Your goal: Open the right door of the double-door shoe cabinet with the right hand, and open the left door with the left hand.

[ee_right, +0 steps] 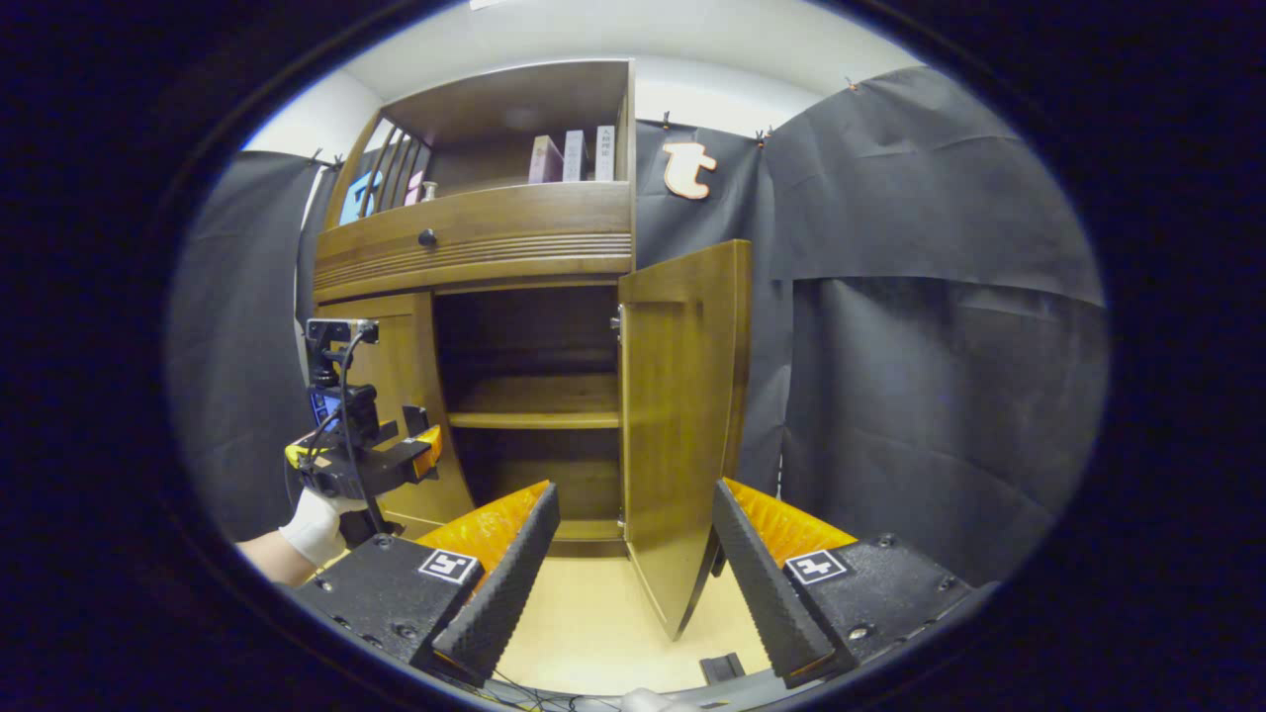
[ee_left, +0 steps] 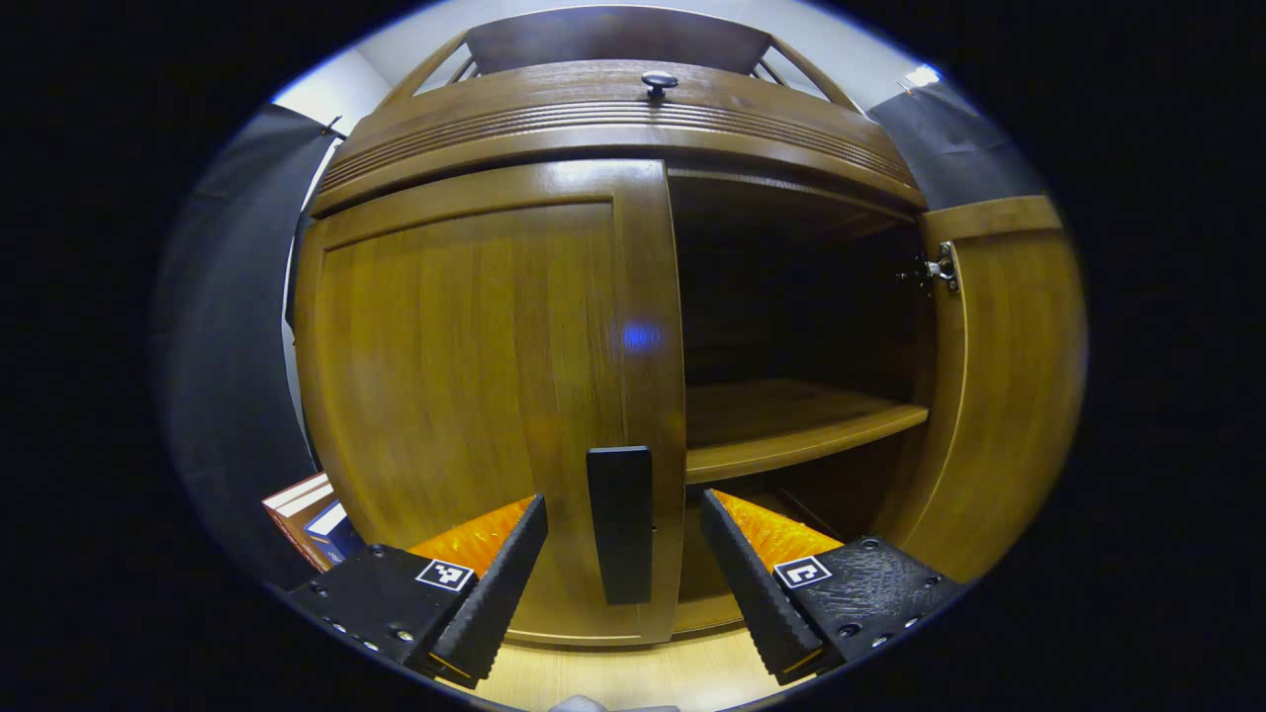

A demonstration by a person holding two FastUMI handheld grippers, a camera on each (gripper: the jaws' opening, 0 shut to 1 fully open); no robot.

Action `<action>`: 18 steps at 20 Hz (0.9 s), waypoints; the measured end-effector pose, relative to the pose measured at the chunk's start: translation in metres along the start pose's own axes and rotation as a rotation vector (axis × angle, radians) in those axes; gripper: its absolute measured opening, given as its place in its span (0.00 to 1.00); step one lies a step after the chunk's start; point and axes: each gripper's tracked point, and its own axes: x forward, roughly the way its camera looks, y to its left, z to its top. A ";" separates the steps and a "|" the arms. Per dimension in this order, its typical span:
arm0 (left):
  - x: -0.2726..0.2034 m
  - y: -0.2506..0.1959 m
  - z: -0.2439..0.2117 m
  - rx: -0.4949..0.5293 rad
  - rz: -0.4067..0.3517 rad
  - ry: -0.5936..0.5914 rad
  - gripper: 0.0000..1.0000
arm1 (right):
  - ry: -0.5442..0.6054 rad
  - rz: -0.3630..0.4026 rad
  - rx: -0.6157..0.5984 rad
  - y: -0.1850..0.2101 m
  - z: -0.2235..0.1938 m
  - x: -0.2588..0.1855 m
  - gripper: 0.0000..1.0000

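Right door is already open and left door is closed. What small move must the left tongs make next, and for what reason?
Probably ease the left tongs forward until the fingers pass either side of the dark handle, then close. The left door is shut, the handle stands between the open fingers but beyond them, and the right door already stands wide open, so only this door remains.

The cabinet (ee_right: 514, 237) is warm brown grained wood, its handle (ee_left: 620, 522) black, the floor (ee_right: 593, 623) pale yellow.
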 end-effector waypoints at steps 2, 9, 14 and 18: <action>0.004 -0.003 -0.006 -0.016 -0.015 0.007 0.81 | 0.002 -0.005 0.003 -0.001 0.000 0.001 0.98; 0.020 -0.002 -0.013 -0.023 -0.068 0.014 0.40 | 0.002 0.008 0.004 0.003 0.000 0.000 0.98; 0.017 -0.003 -0.012 -0.024 -0.070 0.010 0.30 | 0.014 0.015 0.018 0.003 -0.005 -0.002 1.00; 0.008 -0.004 -0.012 -0.036 -0.067 0.020 0.31 | 0.015 0.020 0.013 0.001 -0.007 -0.005 0.98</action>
